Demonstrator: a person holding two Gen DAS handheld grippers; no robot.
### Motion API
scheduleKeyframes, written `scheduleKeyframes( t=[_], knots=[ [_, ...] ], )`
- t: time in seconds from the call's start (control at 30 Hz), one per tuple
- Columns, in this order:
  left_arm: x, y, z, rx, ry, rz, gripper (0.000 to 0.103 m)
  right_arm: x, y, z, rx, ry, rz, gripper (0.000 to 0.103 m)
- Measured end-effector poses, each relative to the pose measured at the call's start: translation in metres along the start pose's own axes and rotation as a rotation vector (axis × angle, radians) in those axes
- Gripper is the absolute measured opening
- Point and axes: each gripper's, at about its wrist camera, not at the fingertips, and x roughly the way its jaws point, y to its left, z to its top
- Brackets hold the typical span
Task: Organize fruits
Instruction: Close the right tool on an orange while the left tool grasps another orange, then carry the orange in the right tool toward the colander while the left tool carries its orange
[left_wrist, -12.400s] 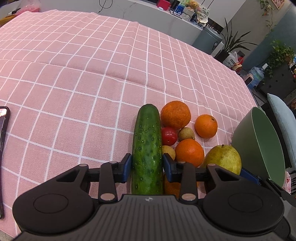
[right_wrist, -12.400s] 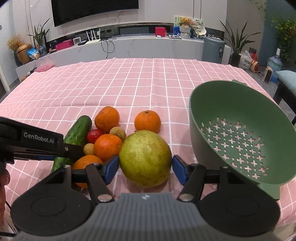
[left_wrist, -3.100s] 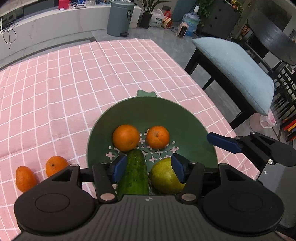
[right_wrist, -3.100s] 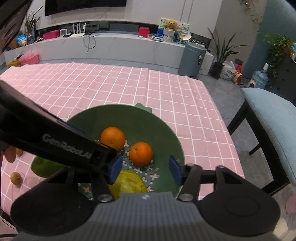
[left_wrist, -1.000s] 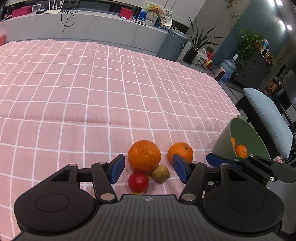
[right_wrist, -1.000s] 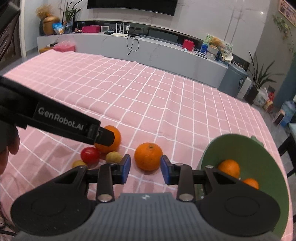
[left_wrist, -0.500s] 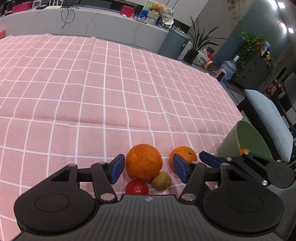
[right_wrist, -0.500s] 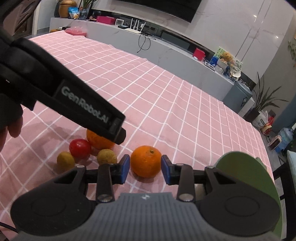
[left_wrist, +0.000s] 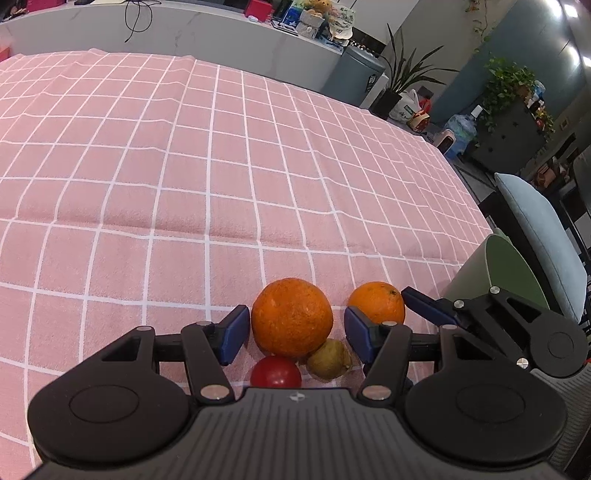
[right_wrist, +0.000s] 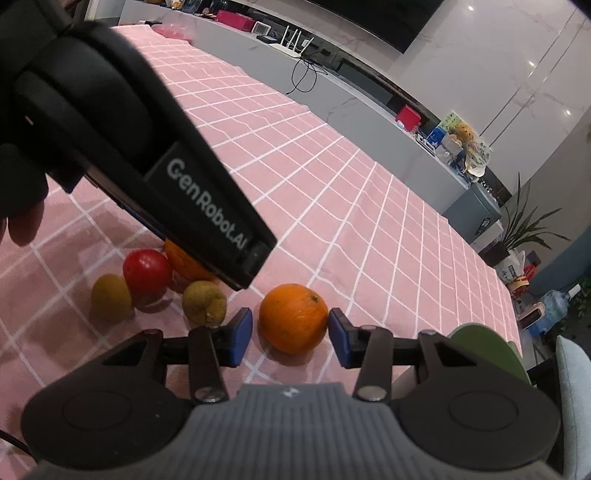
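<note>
My left gripper (left_wrist: 295, 334) is open, its blue pads on either side of a large orange (left_wrist: 291, 317) on the pink checked cloth. A red tomato (left_wrist: 275, 371) and a small yellow-green fruit (left_wrist: 330, 359) lie just below it. My right gripper (right_wrist: 290, 336) is open around a smaller orange (right_wrist: 293, 317), which also shows in the left wrist view (left_wrist: 376, 302). The right pad touches or nearly touches it. In the right wrist view the tomato (right_wrist: 147, 271), two small yellow-green fruits (right_wrist: 204, 302) (right_wrist: 110, 296) and part of the large orange (right_wrist: 184, 263) lie to the left.
The green colander (left_wrist: 509, 273) stands at the table's right edge, its inside hidden; its rim shows in the right wrist view (right_wrist: 487, 341). A light blue cushioned chair (left_wrist: 543, 236) is beyond the edge. The left gripper's body (right_wrist: 147, 155) crosses the right wrist view.
Both grippers have moved lower and closer to the fruits. The large orange now sits between the left pads, the smaller orange between the right pads.
</note>
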Motion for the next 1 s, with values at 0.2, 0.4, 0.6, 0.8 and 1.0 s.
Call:
scheduleKeyframes(
  t=[0.2,0.4,0.6,0.8,1.0],
  knots=[
    [0.000,-0.005,-0.002,0.038,-0.009,0.021,0.052,-0.002,0.002,-0.004,-0.016,-0.001,-0.018,0.038],
    [-0.003,-0.006,-0.004,0.051,-0.032,0.039,0.050,-0.006,0.000,-0.004,-0.007,-0.007,-0.009,0.036],
    [-0.016,-0.006,-0.005,0.038,-0.072,0.025,0.049,-0.025,-0.006,0.000,0.018,-0.051,-0.004,0.036],
    [-0.039,-0.007,-0.007,-0.011,-0.135,-0.012,0.049,-0.051,-0.021,0.007,0.114,-0.084,0.036,0.036],
    [-0.065,-0.021,-0.005,-0.015,-0.180,-0.055,0.050,-0.079,-0.044,0.007,0.261,-0.091,0.095,0.036]
  ],
)
